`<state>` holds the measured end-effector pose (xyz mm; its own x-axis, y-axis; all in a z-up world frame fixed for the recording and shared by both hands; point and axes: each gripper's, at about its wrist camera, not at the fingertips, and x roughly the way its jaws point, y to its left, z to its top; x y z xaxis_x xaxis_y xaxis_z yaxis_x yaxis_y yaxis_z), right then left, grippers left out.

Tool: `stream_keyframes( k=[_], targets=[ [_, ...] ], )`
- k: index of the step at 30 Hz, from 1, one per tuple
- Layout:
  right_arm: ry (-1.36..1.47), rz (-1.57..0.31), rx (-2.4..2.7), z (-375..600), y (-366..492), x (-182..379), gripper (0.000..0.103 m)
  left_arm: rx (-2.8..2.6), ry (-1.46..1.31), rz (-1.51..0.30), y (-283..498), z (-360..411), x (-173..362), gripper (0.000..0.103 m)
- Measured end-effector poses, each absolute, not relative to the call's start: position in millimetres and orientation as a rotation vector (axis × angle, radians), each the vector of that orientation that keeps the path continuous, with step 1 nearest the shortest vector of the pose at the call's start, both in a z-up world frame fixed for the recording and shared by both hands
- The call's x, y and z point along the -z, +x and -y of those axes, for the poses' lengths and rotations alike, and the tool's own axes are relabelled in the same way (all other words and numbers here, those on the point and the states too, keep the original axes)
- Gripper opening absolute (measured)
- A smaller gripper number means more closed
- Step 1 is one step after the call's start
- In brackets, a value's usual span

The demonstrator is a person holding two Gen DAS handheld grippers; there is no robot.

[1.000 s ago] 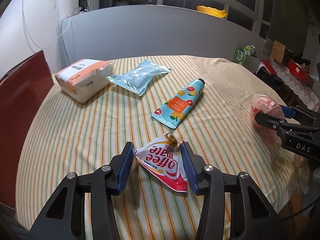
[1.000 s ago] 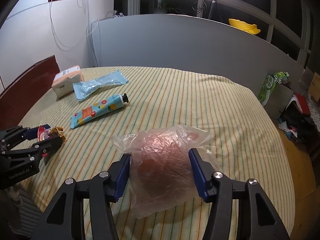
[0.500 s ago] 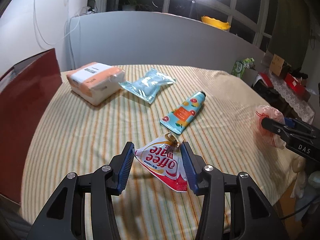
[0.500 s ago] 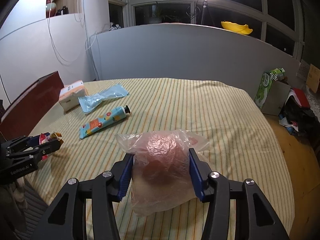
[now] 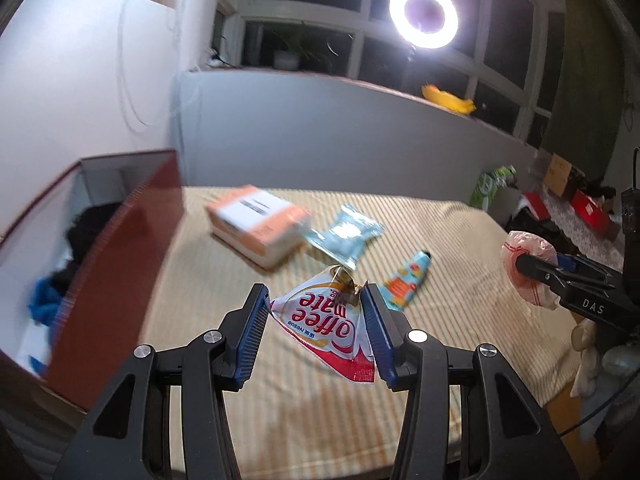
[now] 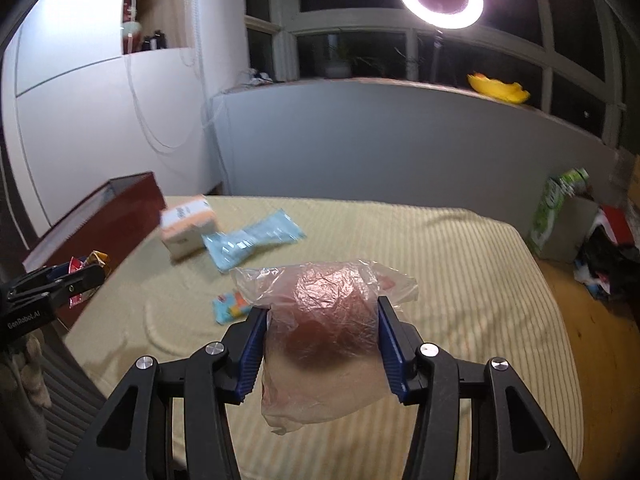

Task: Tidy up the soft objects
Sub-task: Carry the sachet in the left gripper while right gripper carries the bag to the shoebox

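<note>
Compared with a second ago, both grippers are standing higher above the striped tablecloth [image 6: 460, 248], and the open red box [image 5: 120, 248] is now showing its white inside at the left of the left wrist view; earlier only its outer wall was visible.

The left gripper [image 5: 316, 320] is clamping a crinkled, foil-like creamer packet [image 5: 328, 328], white with red lettering, between its ribbed blue pads; the packet is hanging clear of the cloth. The right gripper [image 6: 322, 340] is pinching a thin, wrinkled, see-through plastic bag [image 6: 324, 320] with a rounded brownish lump inside, also lifted off the table.

Lying on the cloth are a soft rectangular tissue pack [image 5: 258, 224] in orange and white, a flat pale-blue sealed pouch [image 5: 344, 240] just beside it, and a tapered printed tube [image 5: 404, 280] with a dark cap, partly hidden behind the packet.

Inside the red box, dark fabric [image 5: 90, 232] and a blue item [image 5: 44, 300] are resting against the white lining; motion blur hides their exact shapes.
</note>
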<state>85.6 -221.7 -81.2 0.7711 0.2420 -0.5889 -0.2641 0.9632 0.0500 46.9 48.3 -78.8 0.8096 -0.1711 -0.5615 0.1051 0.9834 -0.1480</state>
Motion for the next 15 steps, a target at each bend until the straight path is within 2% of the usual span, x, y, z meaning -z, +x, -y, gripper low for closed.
stream_keyframes(
  k=[15],
  targets=[
    [-0.155,-0.504,-0.540,96,124,7,0.047,-0.156,-0.147,-0.510,18,-172,52,0.046]
  ],
)
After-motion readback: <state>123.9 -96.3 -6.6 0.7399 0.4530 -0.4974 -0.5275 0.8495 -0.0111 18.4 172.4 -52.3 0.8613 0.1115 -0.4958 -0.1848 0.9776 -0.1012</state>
